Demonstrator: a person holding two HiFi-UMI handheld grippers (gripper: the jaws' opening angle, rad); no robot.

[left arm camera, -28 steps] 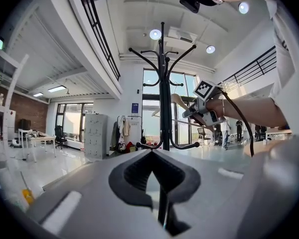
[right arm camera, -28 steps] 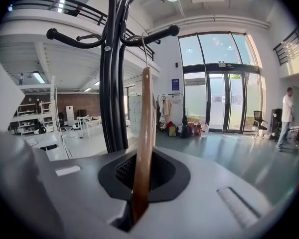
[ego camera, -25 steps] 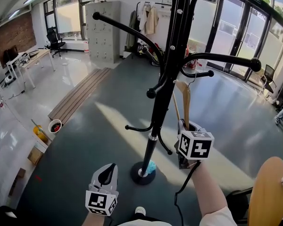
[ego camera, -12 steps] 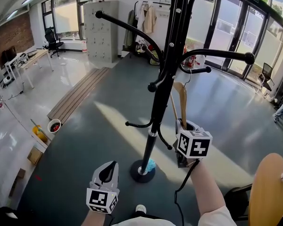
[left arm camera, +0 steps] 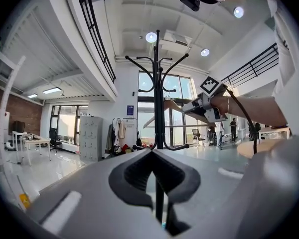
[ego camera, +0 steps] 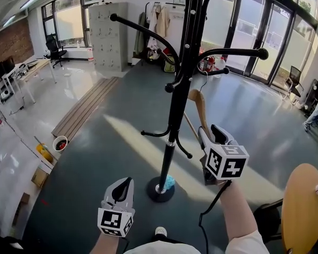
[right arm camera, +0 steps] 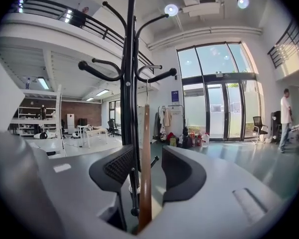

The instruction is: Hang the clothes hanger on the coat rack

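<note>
Between right gripper's just-opened jaws hangs the hanger.

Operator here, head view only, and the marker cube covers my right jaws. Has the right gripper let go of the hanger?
Observer: Right gripper view shows the right gripper's jaws apart, just opened. The wooden hanger stands between them, with neither pad pressing it.
Operator: Where along the hanger is it?
Observer: Left gripper view, side-on, puts it at one end of the hanger. The other end reaches past the coat rack pole.
Operator: And the left jaws?
Observer: Left gripper view shows the left gripper's jaws together, nothing between them.
</note>
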